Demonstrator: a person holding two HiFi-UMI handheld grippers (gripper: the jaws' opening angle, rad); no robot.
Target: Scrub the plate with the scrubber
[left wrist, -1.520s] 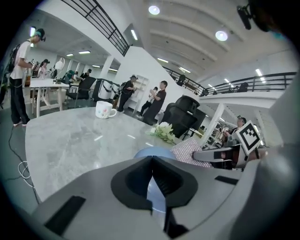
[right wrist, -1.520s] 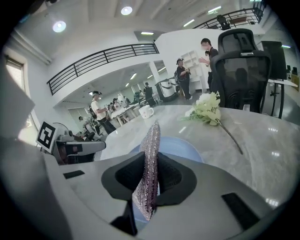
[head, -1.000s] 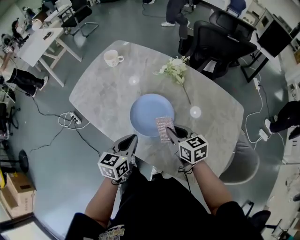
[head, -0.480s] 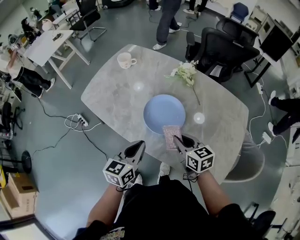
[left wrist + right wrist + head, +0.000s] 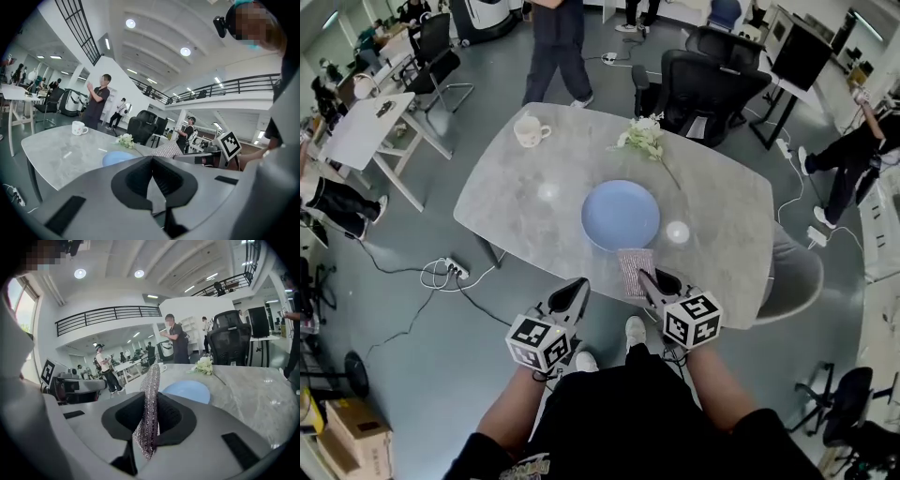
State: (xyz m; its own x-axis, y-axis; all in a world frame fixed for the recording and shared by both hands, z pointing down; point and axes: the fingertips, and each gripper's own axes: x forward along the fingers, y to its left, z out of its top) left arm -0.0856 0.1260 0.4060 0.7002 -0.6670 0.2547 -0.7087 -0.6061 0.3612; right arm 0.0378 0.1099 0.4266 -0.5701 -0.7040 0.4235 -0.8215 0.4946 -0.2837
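Note:
A round light-blue plate [image 5: 621, 215] [image 5: 117, 158] [image 5: 186, 391] lies near the middle of the grey marble table [image 5: 516, 197]. My right gripper [image 5: 645, 277] is shut on a silvery mesh scrubber [image 5: 634, 270] [image 5: 150, 413], held at the table's near edge just short of the plate. The scrubber [image 5: 166, 150] stands up between the right jaws. My left gripper [image 5: 578, 287] [image 5: 151, 161] is shut and empty, off the table's near edge, left of the right one.
A white cup [image 5: 528, 130] [image 5: 78, 127] stands at the table's far left. A white flower sprig [image 5: 645, 141] [image 5: 205, 365] lies beyond the plate. Black office chairs [image 5: 703, 80] stand behind the table, a person [image 5: 555, 47] stands at its far side, and a power strip [image 5: 452, 272] lies on the floor left.
The head view has pulled back and tilted, so the table sits farther off. Both grippers have drawn back to the near edge, and the scrubber has left the plate's rim. A person has walked up behind the table.

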